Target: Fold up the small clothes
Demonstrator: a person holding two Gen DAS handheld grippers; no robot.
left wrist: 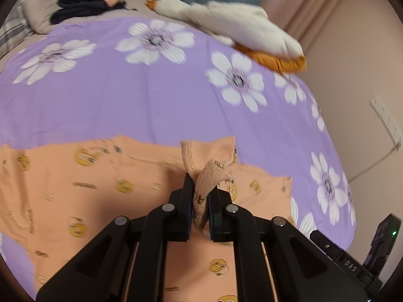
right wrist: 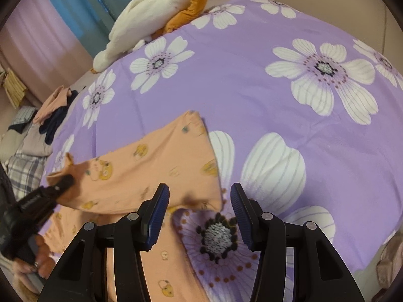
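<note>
My left gripper (left wrist: 200,196) has its fingers clamped on a cuff of the peach garment (left wrist: 75,188), which is spread low in frame on the purple flowered duvet (left wrist: 126,105) covering the bed. My right gripper (right wrist: 199,207) hangs with fingers apart, nothing between them. Plush goose (left wrist: 226,22) up top, dark clothes (left wrist: 75,7) upper left, beige wall (left wrist: 352,58) right.

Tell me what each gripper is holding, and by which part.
The left gripper is shut on the peach garment, pinching a ribbed cuff or hem at its edge. The right gripper is open above the bedspread, holding nothing.
</note>
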